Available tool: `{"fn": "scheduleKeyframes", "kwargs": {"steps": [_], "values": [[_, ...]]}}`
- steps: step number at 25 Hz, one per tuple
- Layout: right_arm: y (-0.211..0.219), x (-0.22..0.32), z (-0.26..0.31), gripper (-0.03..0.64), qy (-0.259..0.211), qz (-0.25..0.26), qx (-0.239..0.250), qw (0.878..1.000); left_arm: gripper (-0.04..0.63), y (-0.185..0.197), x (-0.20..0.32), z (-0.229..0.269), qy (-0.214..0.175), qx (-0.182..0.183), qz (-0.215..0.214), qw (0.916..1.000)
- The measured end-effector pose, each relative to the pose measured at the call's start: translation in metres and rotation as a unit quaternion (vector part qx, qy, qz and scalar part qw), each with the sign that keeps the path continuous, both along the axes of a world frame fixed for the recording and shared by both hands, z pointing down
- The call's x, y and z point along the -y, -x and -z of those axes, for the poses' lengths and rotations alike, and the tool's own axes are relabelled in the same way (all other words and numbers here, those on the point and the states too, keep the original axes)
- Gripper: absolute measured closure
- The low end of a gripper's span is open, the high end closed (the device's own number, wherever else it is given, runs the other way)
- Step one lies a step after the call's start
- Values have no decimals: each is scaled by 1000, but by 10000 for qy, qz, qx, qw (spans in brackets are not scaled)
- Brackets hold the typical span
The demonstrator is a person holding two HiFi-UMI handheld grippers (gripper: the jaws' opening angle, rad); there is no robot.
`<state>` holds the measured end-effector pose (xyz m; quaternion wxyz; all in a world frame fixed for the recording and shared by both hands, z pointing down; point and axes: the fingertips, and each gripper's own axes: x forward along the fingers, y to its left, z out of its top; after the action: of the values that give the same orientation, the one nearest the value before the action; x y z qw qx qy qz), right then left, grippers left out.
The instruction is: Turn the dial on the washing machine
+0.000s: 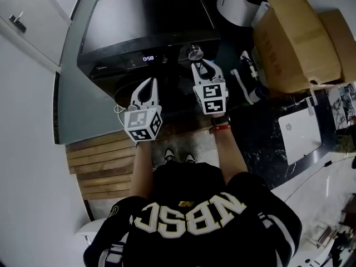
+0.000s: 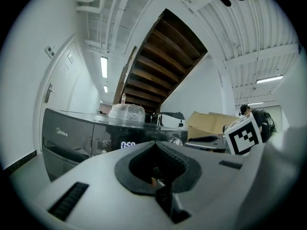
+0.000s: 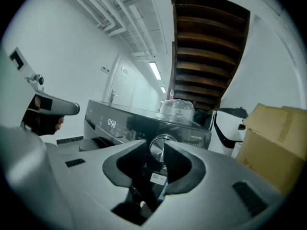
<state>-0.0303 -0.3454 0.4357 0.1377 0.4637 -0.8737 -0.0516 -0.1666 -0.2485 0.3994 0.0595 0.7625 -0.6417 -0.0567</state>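
Observation:
The dark washing machine [image 1: 144,21] stands in front of me, its display [image 1: 148,58] lit. Its round metal dial [image 1: 194,52] sits on the front panel to the right of the display. My right gripper [image 1: 203,65] points at the dial from just below it. In the right gripper view the jaws of this gripper [image 3: 154,146] stand slightly apart, and the dial [image 3: 161,147] shows in the gap just beyond the tips, untouched by the pads. My left gripper [image 1: 148,84] hangs lower and to the left, away from the panel, shut with nothing in it [image 2: 154,145].
Cardboard boxes [image 1: 297,35] and a white appliance [image 1: 245,1] crowd the right side of the machine. A white flat device [image 1: 303,132] lies on the dark floor at right. Wooden slats [image 1: 103,160] lie at lower left. A clear wrapped bundle [image 2: 127,113] rests on the machine's top.

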Motion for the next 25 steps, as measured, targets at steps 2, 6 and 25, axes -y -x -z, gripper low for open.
{"fn": "scheduleKeyframes", "kwargs": {"steps": [2,6,25], "values": [[1,8,-4,484,-94,62,-290,9995,586,2,4,-2,16,-5,-31,10000],[4,20,-11,436,-428,258,-1076,9929,586,5,11,-4,40,5,-83,10000],[18,41,-29,325,-1234,889,-2920,9442,586,12,24,-6,62,23,-151,9999]]}}
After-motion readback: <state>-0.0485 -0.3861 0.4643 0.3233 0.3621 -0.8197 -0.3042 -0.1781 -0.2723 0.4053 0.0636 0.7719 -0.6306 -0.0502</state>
